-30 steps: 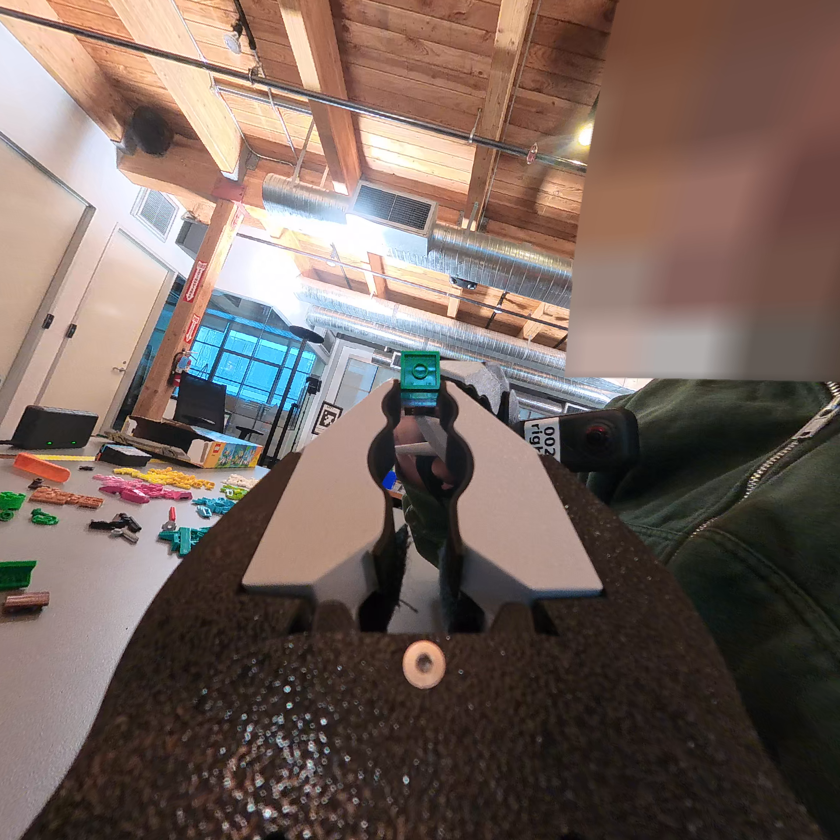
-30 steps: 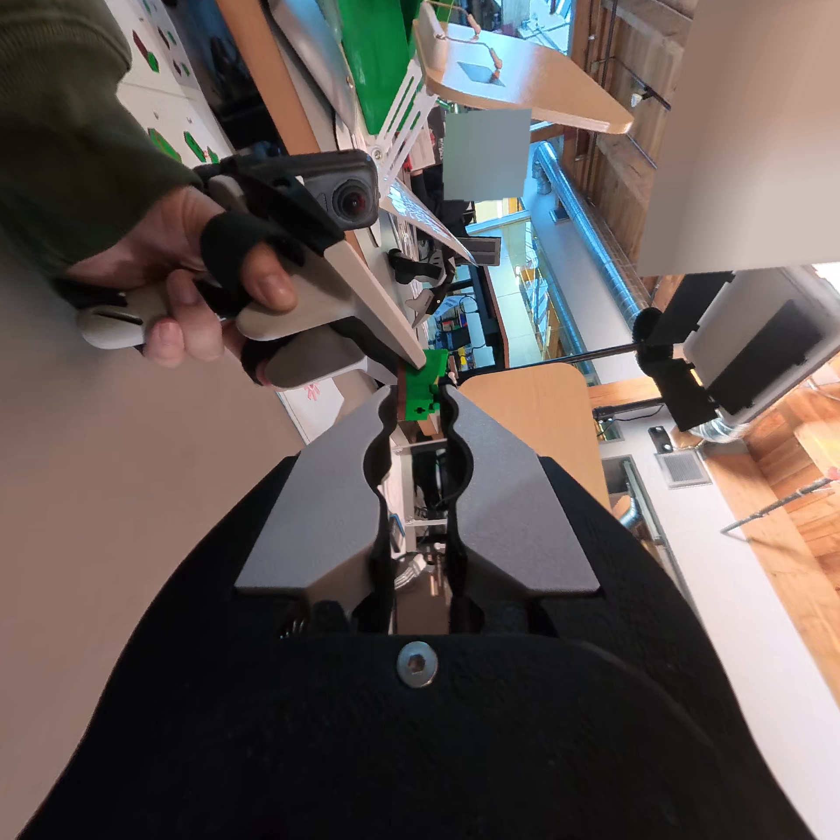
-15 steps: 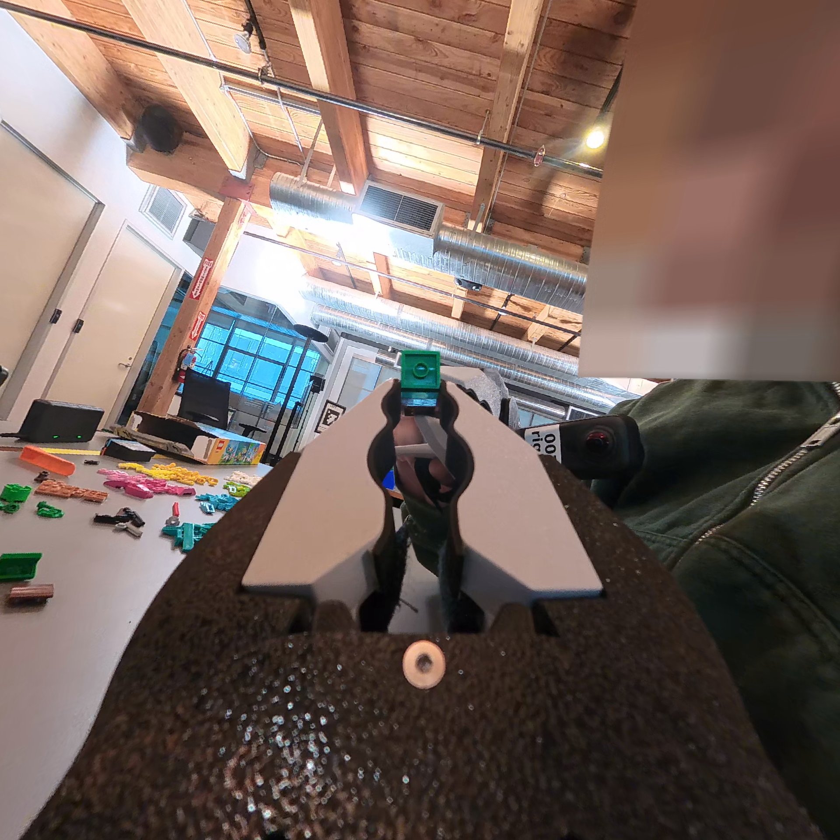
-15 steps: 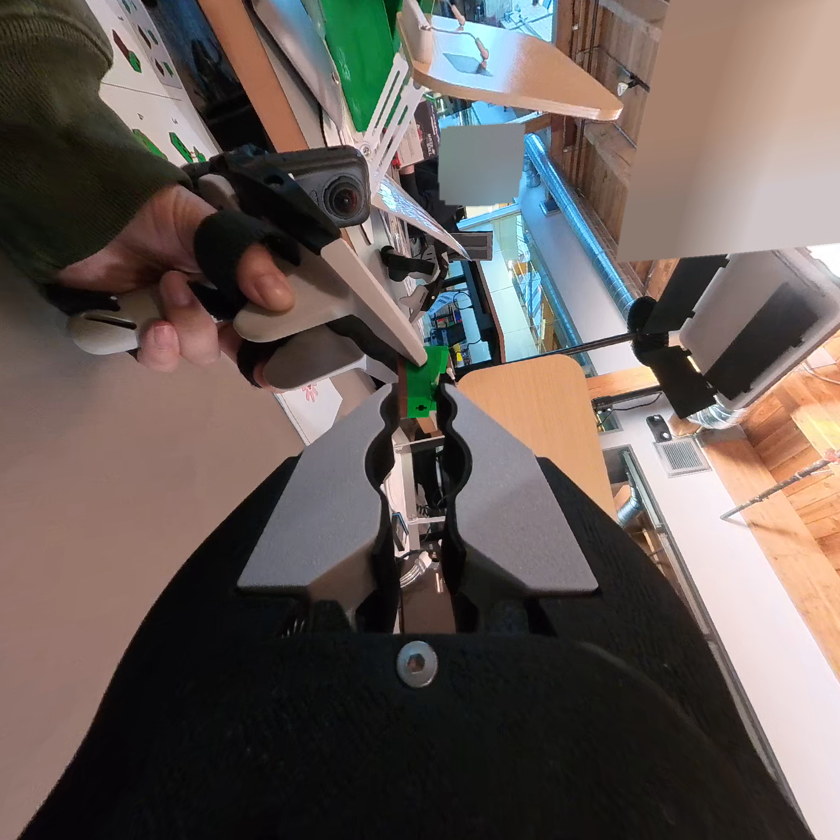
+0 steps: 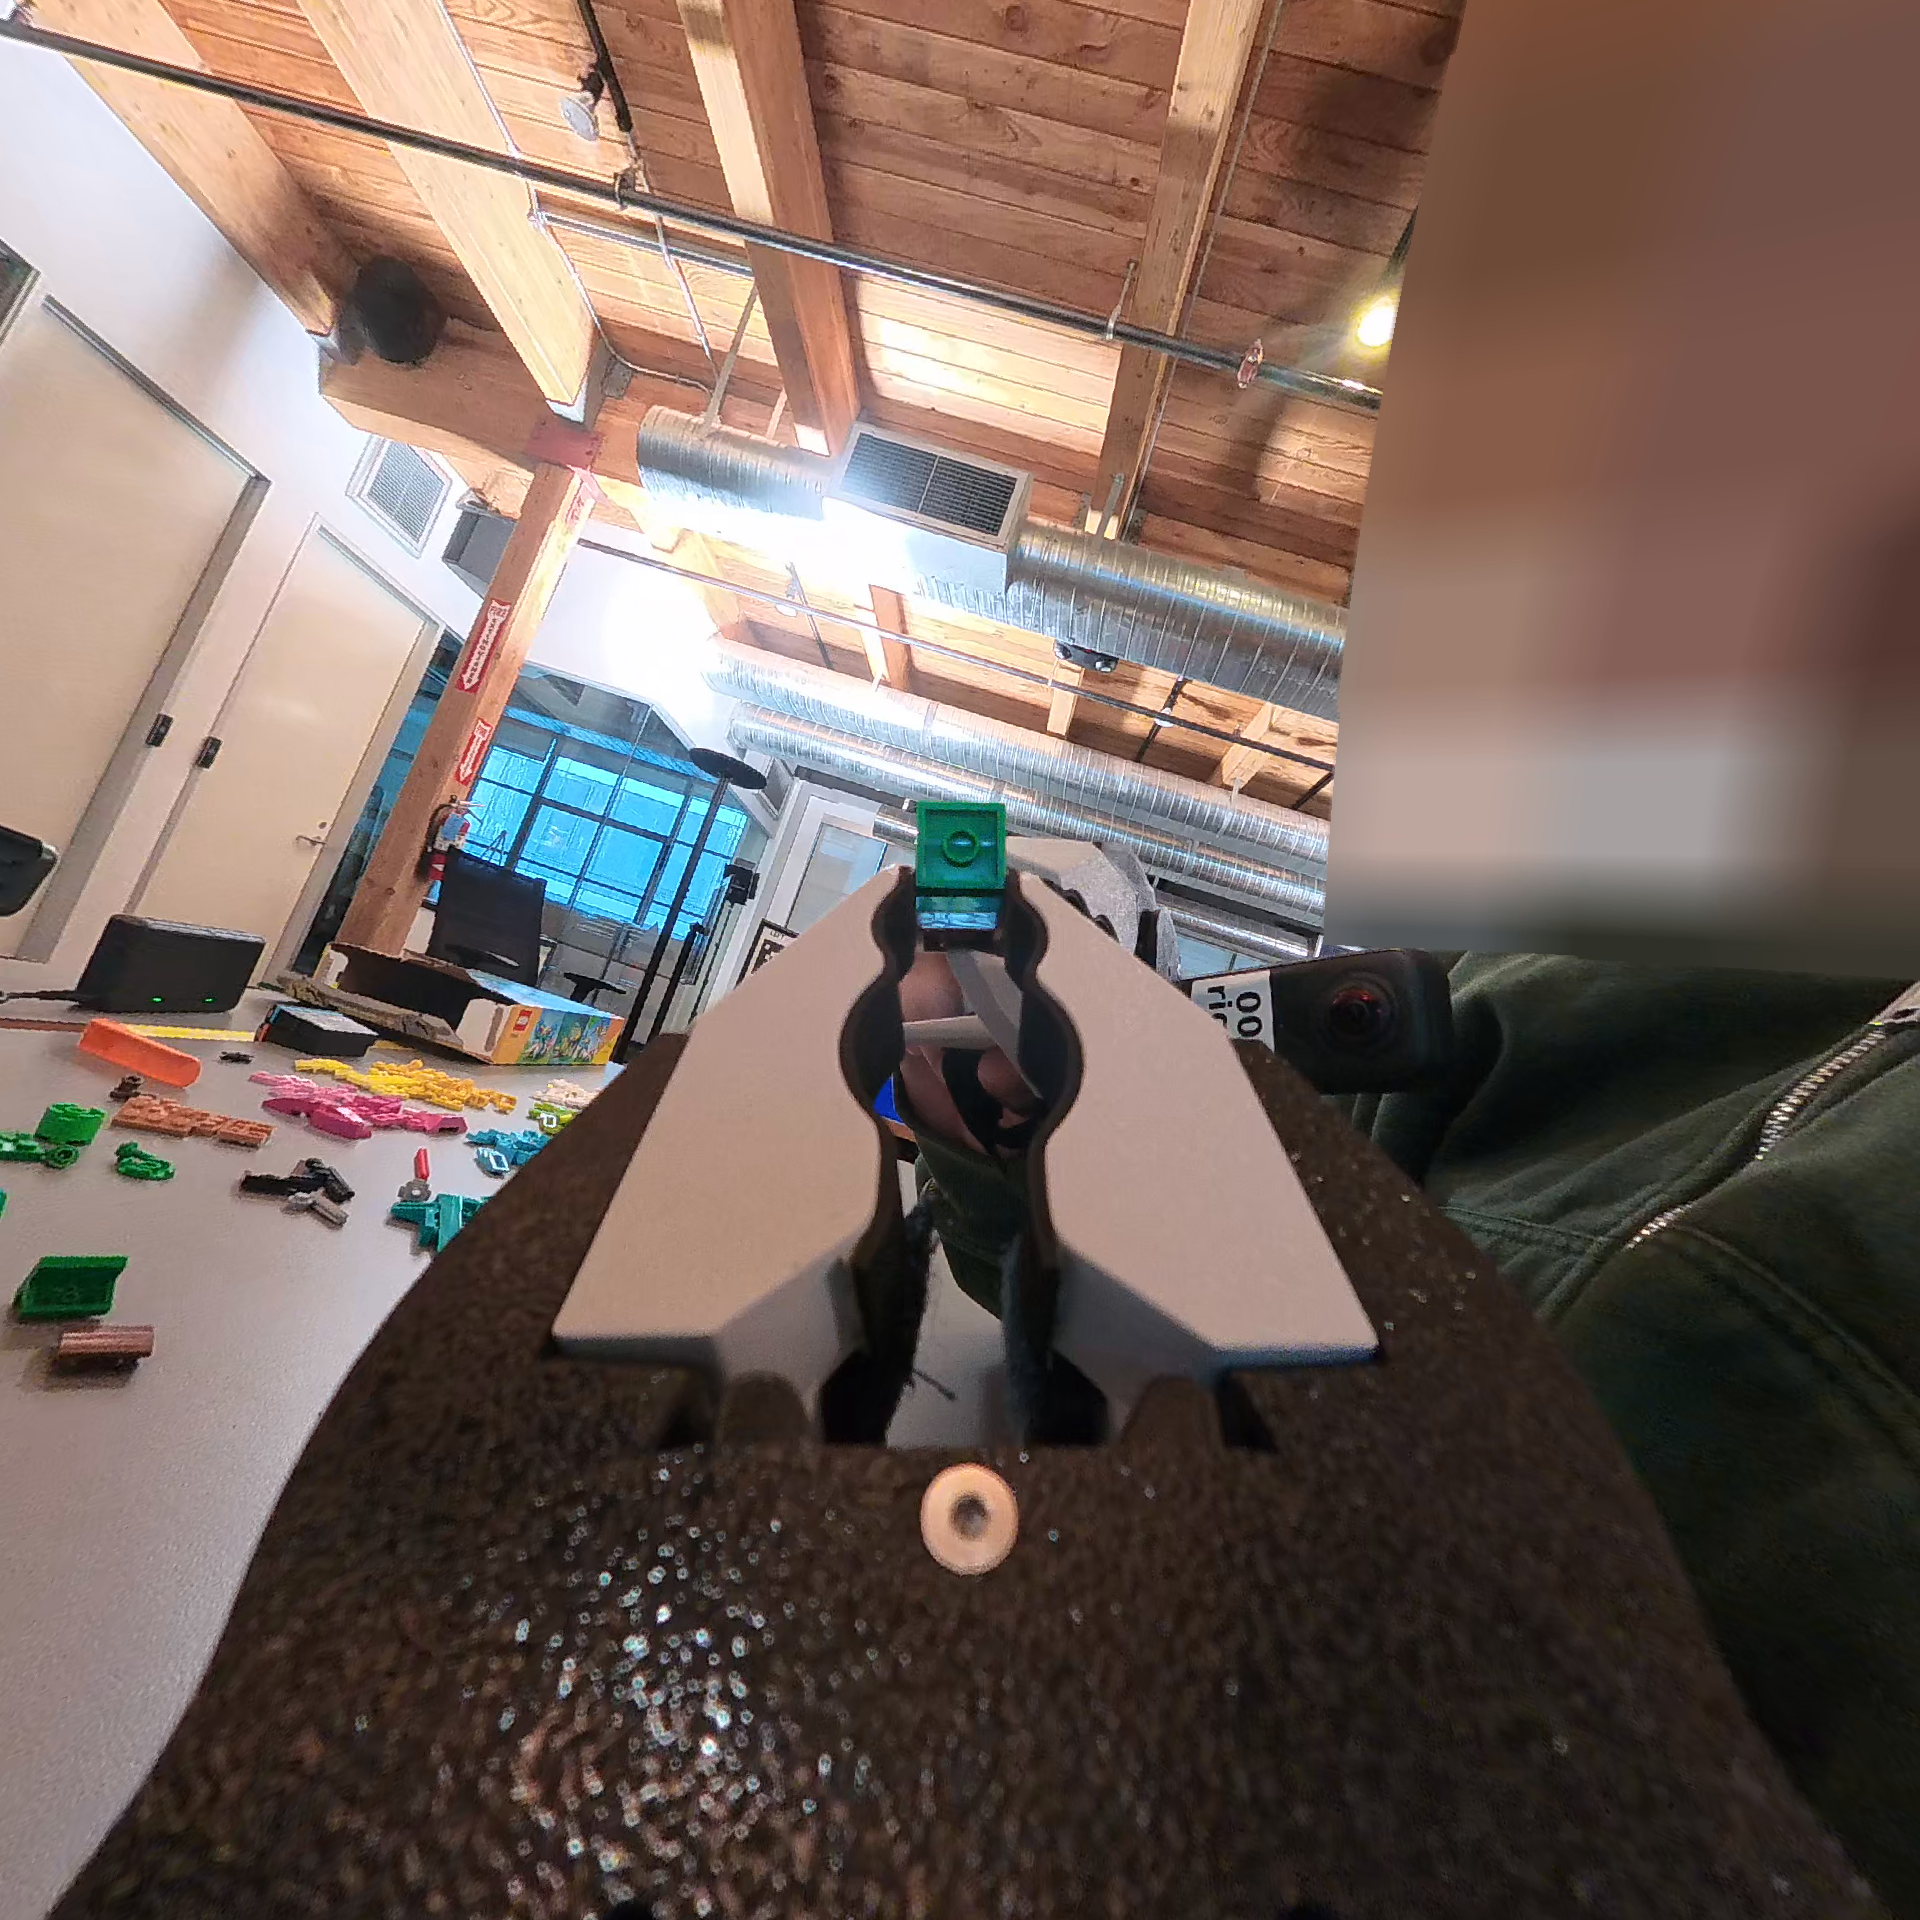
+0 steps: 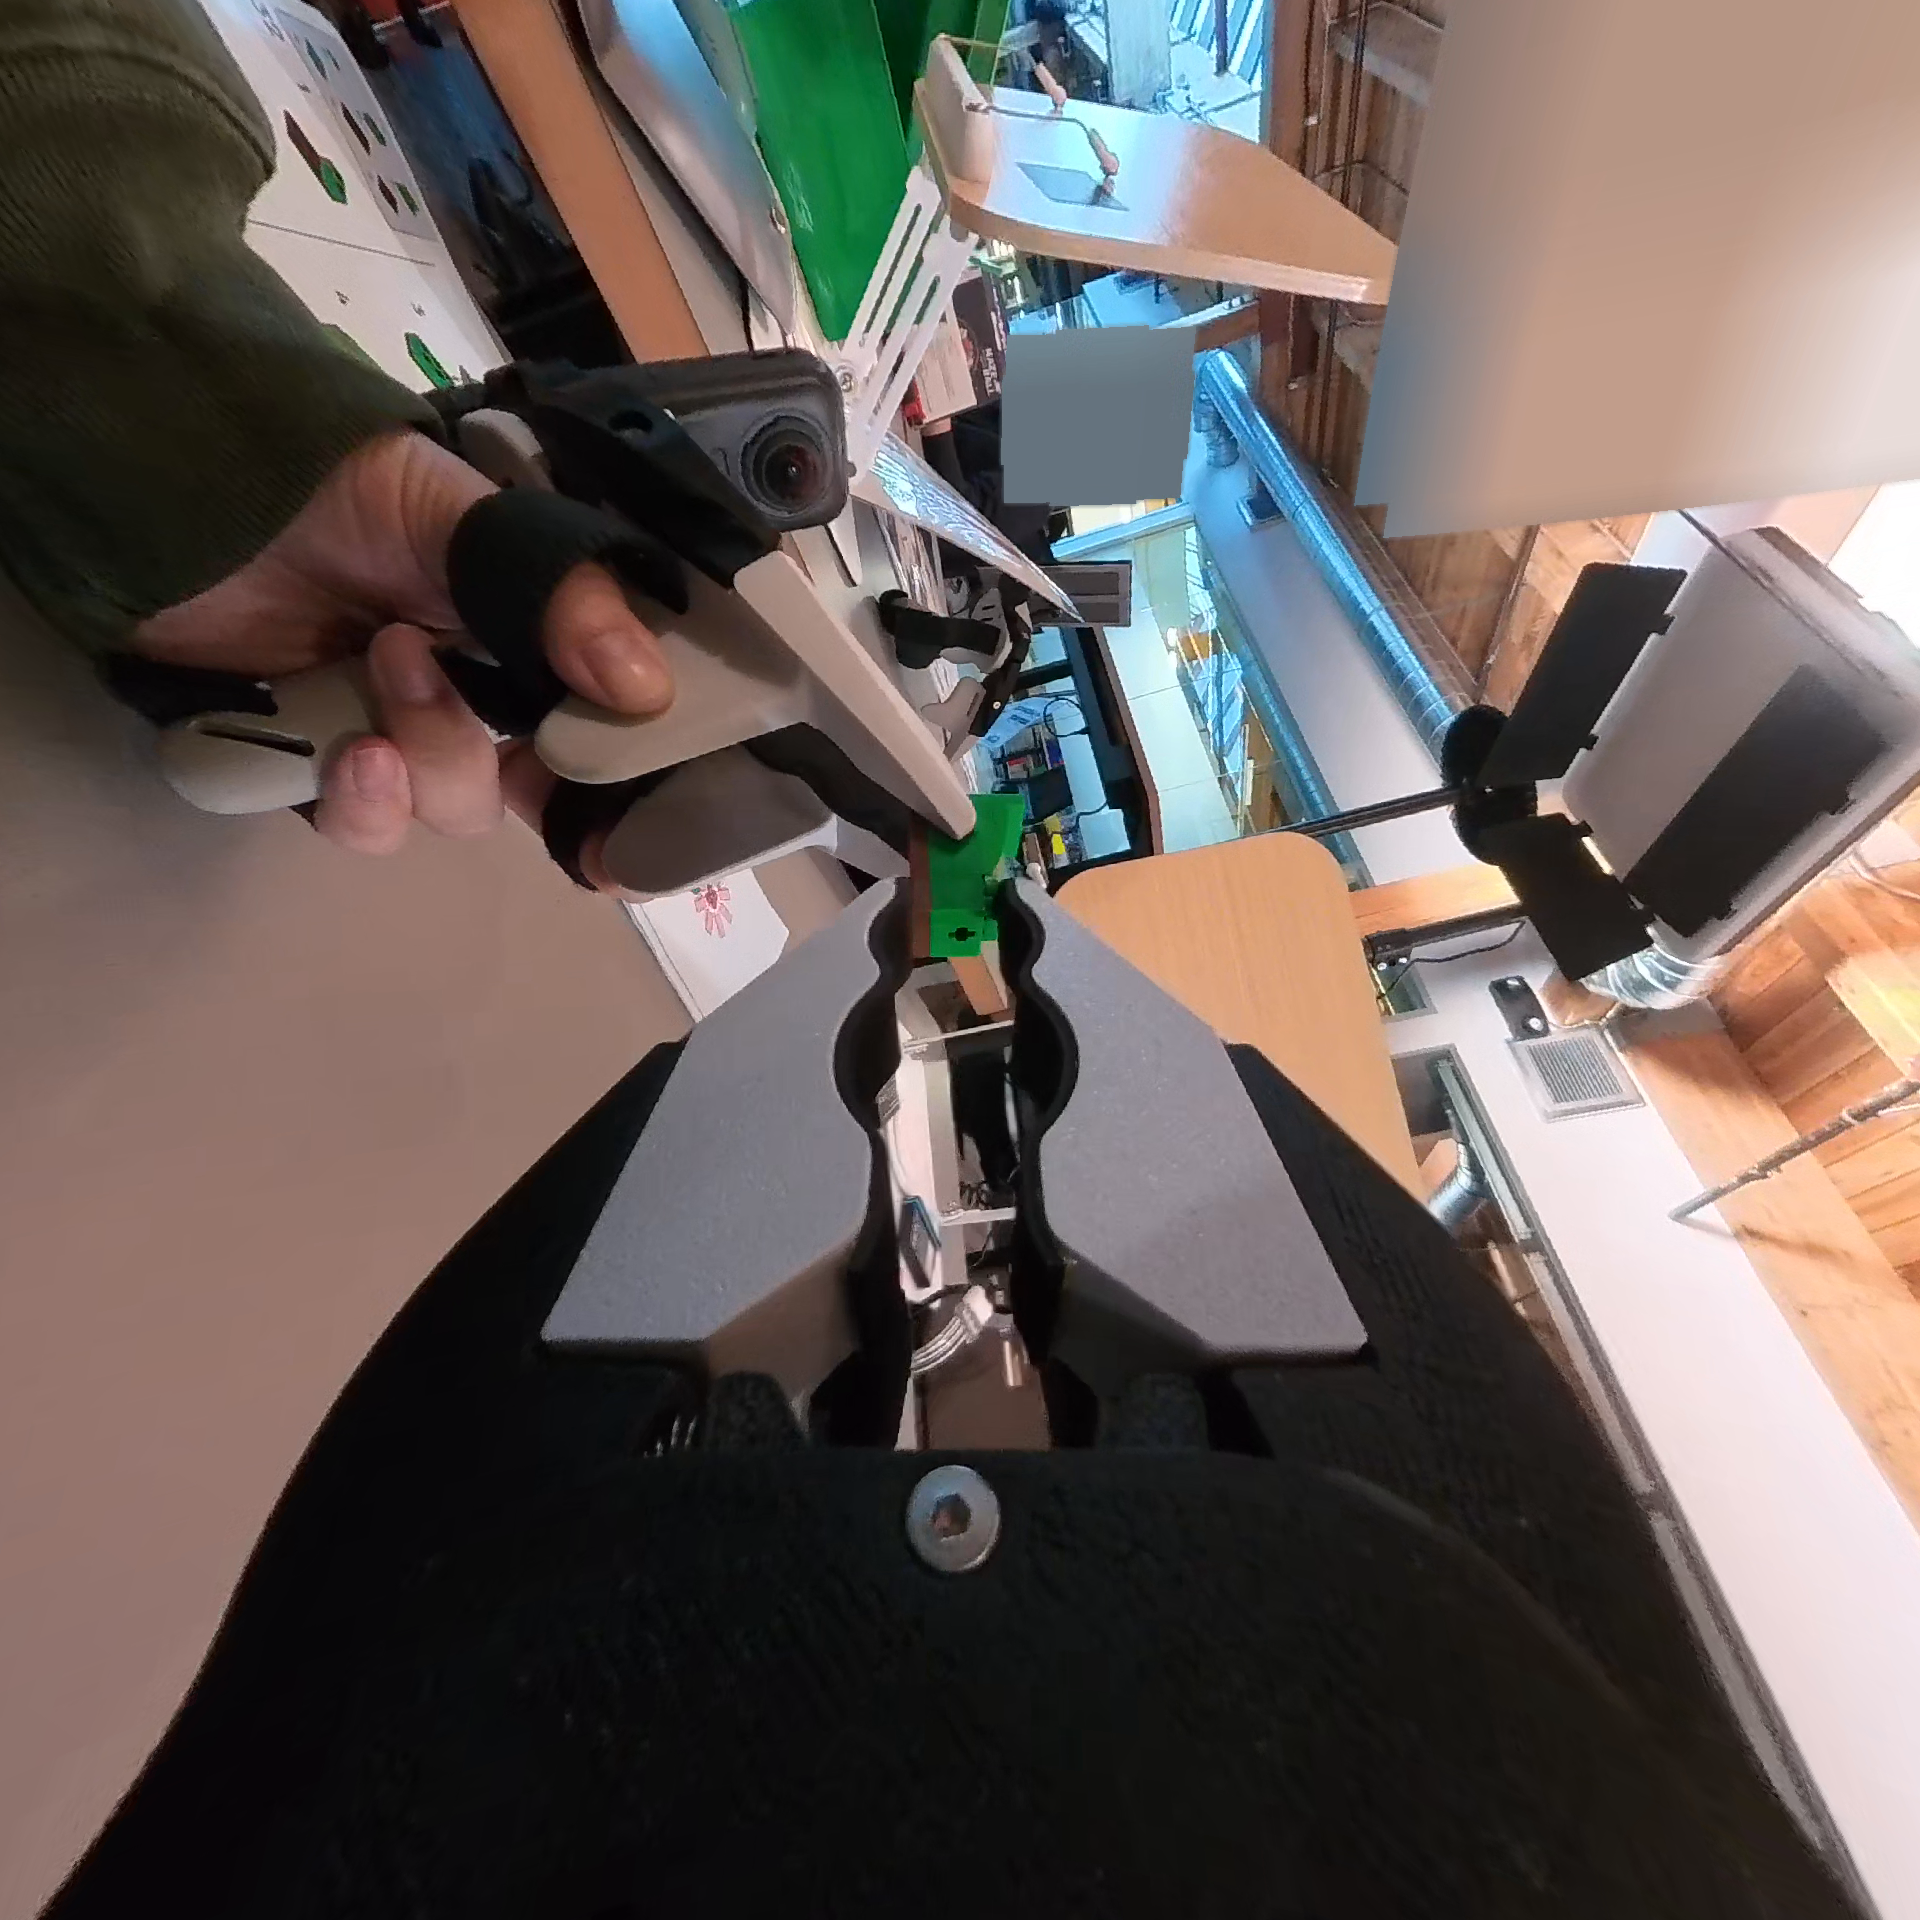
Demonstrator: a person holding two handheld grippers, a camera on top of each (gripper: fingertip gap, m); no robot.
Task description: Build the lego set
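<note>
In the left wrist view my left gripper (image 5: 960,885) points up off the table and is shut on a small green brick (image 5: 960,847) that shows one stud. A grey finger of the right gripper (image 5: 1101,883) sits just behind it. In the right wrist view my right gripper (image 6: 951,902) is closed on the bright green end of the same small piece (image 6: 961,928), which has a brown strip along its left side. The left gripper (image 6: 935,831), held by a hand (image 6: 416,665), pinches the piece's far end. Both hold it in the air.
Loose bricks lie sorted by colour on the grey table (image 5: 156,1558) at the left: pink and yellow heaps (image 5: 353,1101), a green plate (image 5: 68,1285), a brown piece (image 5: 104,1345). A set box (image 5: 540,1034) and a black device (image 5: 171,977) stand farther back. A green jacket (image 5: 1662,1195) fills the right. Only a small space, under 4 cm, lies between the two pairs of fingers. From either gripper's tips it is about 25 centimetres to the green plate (image 5: 68,1285).
Both grippers keep their hold on the green piece. The pair has shifted slightly, and the right gripper's jaws have closed a little more on it.
</note>
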